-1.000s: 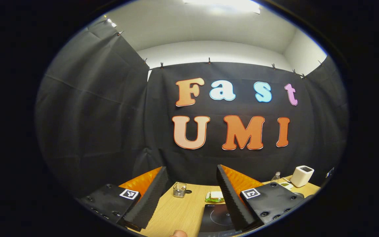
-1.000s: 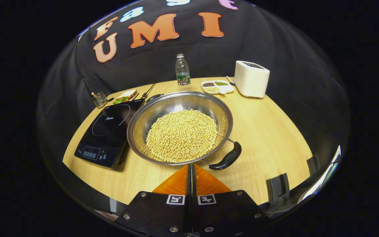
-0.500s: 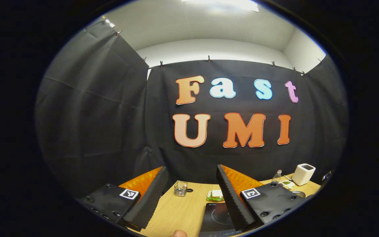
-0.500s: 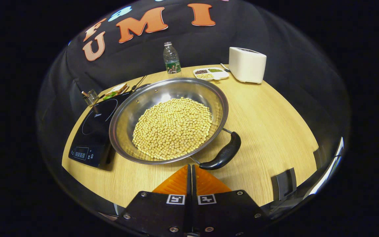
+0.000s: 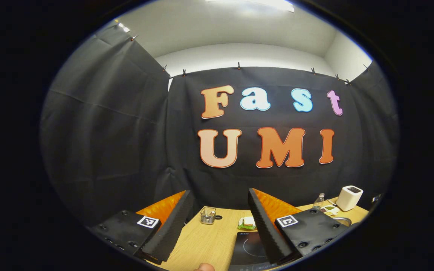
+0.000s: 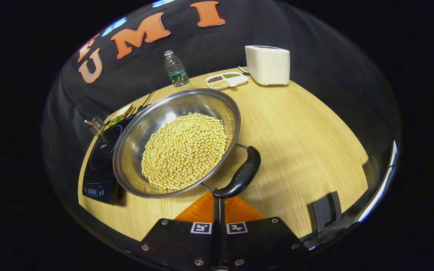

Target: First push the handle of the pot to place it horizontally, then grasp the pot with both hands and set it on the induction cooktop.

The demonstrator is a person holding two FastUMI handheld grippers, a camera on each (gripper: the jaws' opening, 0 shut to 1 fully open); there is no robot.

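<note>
Right gripper [image 6: 217, 198] at the bottom centre of the right gripper view, jaws closed flat together on nothing, tips just below the lower end of the pot's black handle [image 6: 240, 175]; cannot tell whether touching. Pot [image 6: 134, 150] left of centre on the desk [image 6: 303, 143], steel, wide and shallow, full of yellow beans [image 6: 185, 150]. Handle on the pot's lower right rim, long axis slanting from lower left up to upper right in the frame. Black cooktop [image 6: 98, 158] at the left, just beside the pot, partly hidden by its rim.

Left gripper [image 5: 217, 222] low in the left gripper view, jaws wide open and empty, aimed at the booth wall above the desk [image 5: 205, 241]. Cooktop [image 5: 249, 248] at the bottom centre, between the jaws.
</note>
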